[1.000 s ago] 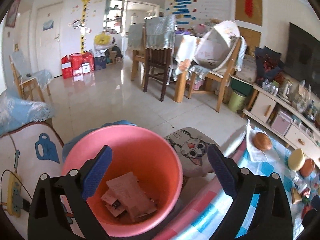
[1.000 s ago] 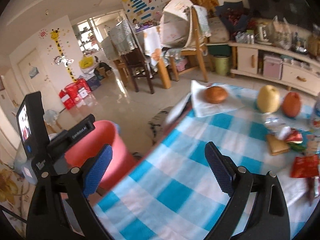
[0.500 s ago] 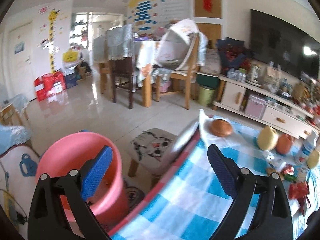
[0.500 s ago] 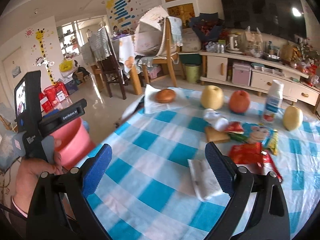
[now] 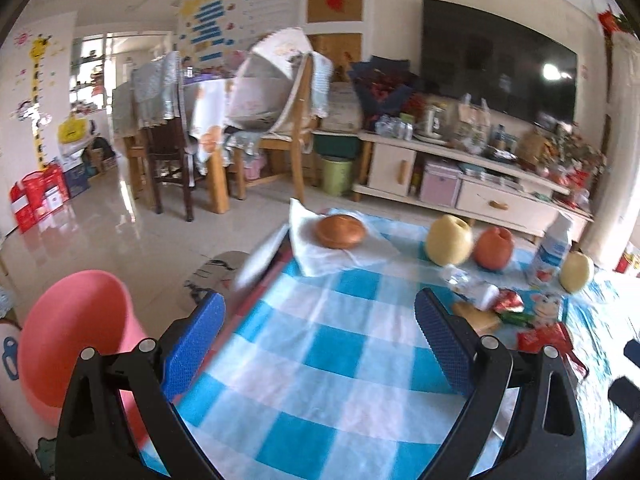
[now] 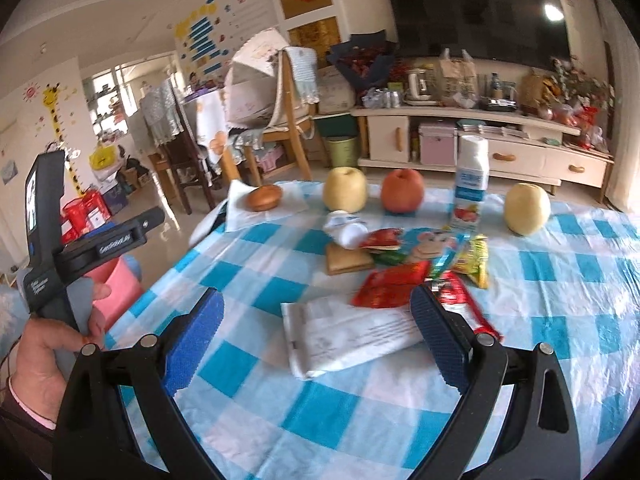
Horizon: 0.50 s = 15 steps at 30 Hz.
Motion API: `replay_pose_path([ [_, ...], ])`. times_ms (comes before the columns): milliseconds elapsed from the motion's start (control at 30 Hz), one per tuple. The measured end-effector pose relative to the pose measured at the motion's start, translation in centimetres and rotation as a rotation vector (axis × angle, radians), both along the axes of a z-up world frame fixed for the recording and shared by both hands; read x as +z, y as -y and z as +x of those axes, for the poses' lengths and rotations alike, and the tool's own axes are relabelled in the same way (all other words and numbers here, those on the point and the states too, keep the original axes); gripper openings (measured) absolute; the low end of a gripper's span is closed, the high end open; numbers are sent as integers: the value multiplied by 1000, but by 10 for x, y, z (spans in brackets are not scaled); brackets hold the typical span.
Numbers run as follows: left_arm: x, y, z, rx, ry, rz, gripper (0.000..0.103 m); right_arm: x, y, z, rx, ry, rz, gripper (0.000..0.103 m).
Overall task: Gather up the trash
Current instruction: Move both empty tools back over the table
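A pink bucket stands on the floor left of the table with the blue-checked cloth; the same bucket shows behind a hand. On the cloth lies trash: a white paper wrapper, red wrappers, a yellow packet, a crumpled white wrapper and a brown cracker. My right gripper is open just over the white wrapper. My left gripper is open and empty over the table's left part, with the wrappers to its right.
Two yellow pears, a red apple, a milk bottle and a bun on a napkin stand at the table's back. A cat-print stool sits beside the bucket. Chairs and a TV cabinet lie beyond.
Both grippers have swung right from the bucket toward the table. The bucket slid to the left edge of both views, and the trash pile came in front of the right gripper.
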<state>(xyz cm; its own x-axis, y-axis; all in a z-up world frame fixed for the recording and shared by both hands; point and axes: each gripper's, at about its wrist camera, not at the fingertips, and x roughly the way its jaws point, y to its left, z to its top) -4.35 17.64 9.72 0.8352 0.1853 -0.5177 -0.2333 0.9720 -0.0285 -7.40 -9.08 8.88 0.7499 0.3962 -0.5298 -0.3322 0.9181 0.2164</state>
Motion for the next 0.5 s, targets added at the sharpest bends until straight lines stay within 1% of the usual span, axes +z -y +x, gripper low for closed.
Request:
replay_pose_path([
  [100, -6, 14, 4, -61, -15, -17, 95, -2, 18, 6, -30, -4, 13, 95],
  [233, -14, 35, 10, -134, -34, -22, 95, -7, 43, 17, -70, -28, 26, 95],
  [333, -21, 52, 16, -191, -57, -18, 95, -12, 57, 24, -100, -49, 10, 95],
  [500, -33, 79, 26, -278, -101, -22, 95, -25, 79, 43, -138, -111, -19, 95],
])
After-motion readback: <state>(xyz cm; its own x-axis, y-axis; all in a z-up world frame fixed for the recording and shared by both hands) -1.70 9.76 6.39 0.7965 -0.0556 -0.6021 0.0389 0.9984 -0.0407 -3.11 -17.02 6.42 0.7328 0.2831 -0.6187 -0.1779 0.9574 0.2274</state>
